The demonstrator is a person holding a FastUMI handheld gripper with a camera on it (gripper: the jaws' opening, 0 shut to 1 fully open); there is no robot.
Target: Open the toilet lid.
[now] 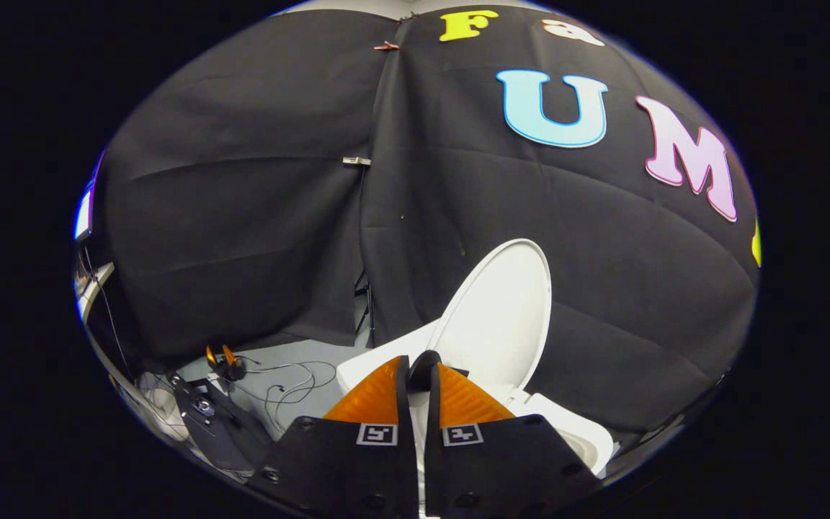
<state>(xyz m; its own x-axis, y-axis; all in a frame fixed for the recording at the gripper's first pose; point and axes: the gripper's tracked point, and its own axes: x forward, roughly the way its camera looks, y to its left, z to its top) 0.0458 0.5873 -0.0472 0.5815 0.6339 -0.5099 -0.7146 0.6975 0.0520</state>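
Observation:
The white toilet lid (505, 317) stands raised, its inner face turned towards me, leaning back to the black cloth wall. Its lower end sits just beyond my fingertips. The white toilet body (581, 432) shows below and to the right of the lid, and another white part (372, 367) shows left of the fingers. My gripper (424, 364) is low in front of the toilet with its two fingers drawn together. Only a thin slit remains between them, and nothing is held.
Black cloth walls close the booth behind the toilet. On the grey floor to the left lie thin cables (292, 386), a small device with two prongs (224, 362) and a black piece of equipment (206, 414). A thin stand (366, 303) rises at the wall seam.

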